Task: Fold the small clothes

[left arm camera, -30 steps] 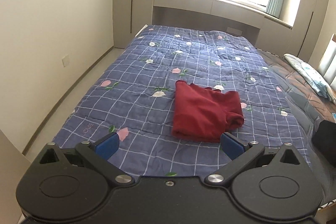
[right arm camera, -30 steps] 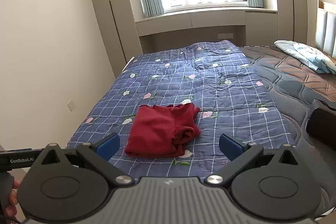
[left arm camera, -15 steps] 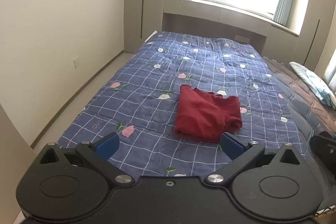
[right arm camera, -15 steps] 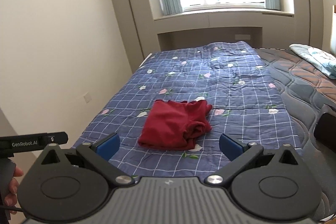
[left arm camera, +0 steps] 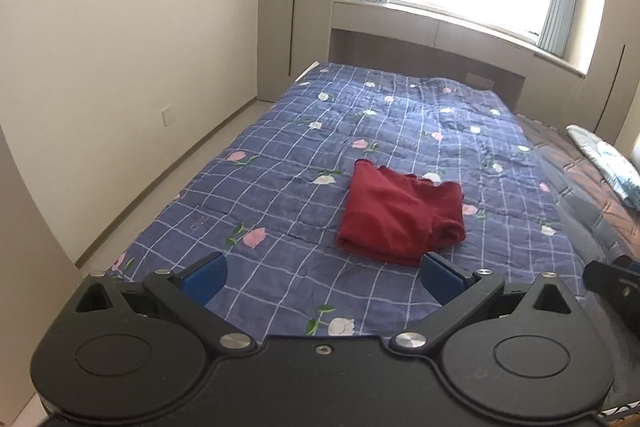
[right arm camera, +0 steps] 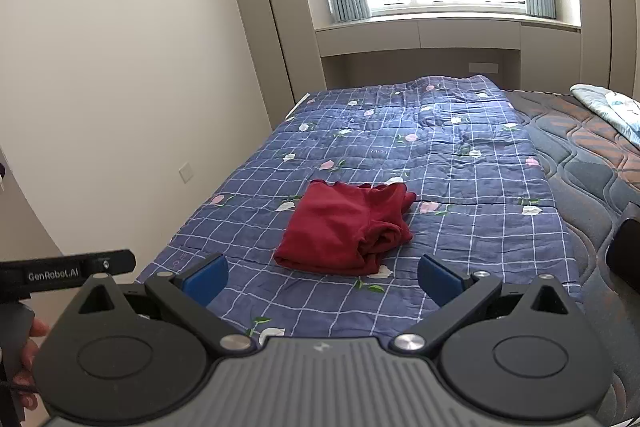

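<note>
A dark red garment (left arm camera: 400,217) lies folded in a compact rectangle on the blue checked floral quilt (left arm camera: 304,187), near the bed's front. It also shows in the right wrist view (right arm camera: 348,227). My left gripper (left arm camera: 322,273) is open and empty, held back above the bed's near edge. My right gripper (right arm camera: 320,273) is open and empty too, at a similar distance from the garment. Neither touches the cloth.
The quilt (right arm camera: 440,163) covers the left part of the bed; bare quilted mattress (right arm camera: 592,163) lies to the right with a light blue pillow (right arm camera: 612,107). A wall and floor strip (left arm camera: 160,187) run on the left. The other gripper's body (right arm camera: 64,271) shows at left.
Both grippers have pulled back and tilted up from the bed, so the garment looks smaller and farther. The garment has not moved. Both stay open.
</note>
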`<state>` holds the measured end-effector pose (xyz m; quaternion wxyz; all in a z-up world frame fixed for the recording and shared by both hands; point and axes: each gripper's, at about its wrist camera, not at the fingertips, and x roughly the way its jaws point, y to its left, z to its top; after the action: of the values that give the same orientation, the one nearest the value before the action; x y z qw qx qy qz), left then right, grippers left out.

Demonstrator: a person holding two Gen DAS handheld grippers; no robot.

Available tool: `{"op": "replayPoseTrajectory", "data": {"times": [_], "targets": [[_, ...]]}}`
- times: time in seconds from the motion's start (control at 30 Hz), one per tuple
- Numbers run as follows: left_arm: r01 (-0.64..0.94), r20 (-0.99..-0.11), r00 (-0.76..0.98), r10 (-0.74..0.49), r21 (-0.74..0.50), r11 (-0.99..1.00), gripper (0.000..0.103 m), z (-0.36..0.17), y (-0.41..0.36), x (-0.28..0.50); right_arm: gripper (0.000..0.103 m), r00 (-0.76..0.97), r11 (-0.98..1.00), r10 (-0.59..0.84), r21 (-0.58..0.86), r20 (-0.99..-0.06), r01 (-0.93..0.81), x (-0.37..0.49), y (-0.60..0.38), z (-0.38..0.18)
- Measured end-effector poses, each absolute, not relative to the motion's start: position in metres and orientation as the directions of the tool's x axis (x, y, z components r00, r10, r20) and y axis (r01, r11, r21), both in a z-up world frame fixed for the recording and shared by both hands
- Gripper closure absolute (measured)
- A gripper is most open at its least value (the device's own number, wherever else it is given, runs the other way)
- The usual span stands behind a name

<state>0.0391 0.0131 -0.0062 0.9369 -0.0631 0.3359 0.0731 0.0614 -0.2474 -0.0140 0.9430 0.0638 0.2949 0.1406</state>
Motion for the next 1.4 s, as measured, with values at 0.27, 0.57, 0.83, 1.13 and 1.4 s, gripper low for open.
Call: {"op": "replayPoseTrajectory", "data": {"times": [0.27,0.57,0.83,1.13,1.4], "targets": [[-0.208,-0.655,0.743,0.135,-0.035,0.977,0.001,-0.004,0.008,0.032,0.000,0.786,0.955,0.286,0.235,-0.549,-0.183,0.071,-0.256,-0.013],[-0.248,-0.644,0.745,0.174,-0.026,0.968,0.001,0.007,0.018,0.017,0.000,0.775,0.948,0.312,0.233,-0.549,-0.216,0.077,-0.247,-0.009],[-0.242,-0.645,0.747,0.163,-0.036,0.970,0.001,0.008,0.031,0.026,0.000,0.784,0.949,0.308,0.236,-0.539,-0.210,0.077,-0.235,-0.004],[-0.194,-0.643,0.757,0.116,-0.052,0.980,0.001,0.002,0.047,0.042,0.000,0.780,0.955,0.291,0.223,-0.554,-0.197,0.081,-0.219,-0.005],[-0.161,-0.645,0.758,0.091,-0.050,0.986,0.001,-0.007,0.064,0.047,0.000,0.795,0.962,0.264,0.204,-0.546,-0.180,0.076,-0.207,-0.003]]}}
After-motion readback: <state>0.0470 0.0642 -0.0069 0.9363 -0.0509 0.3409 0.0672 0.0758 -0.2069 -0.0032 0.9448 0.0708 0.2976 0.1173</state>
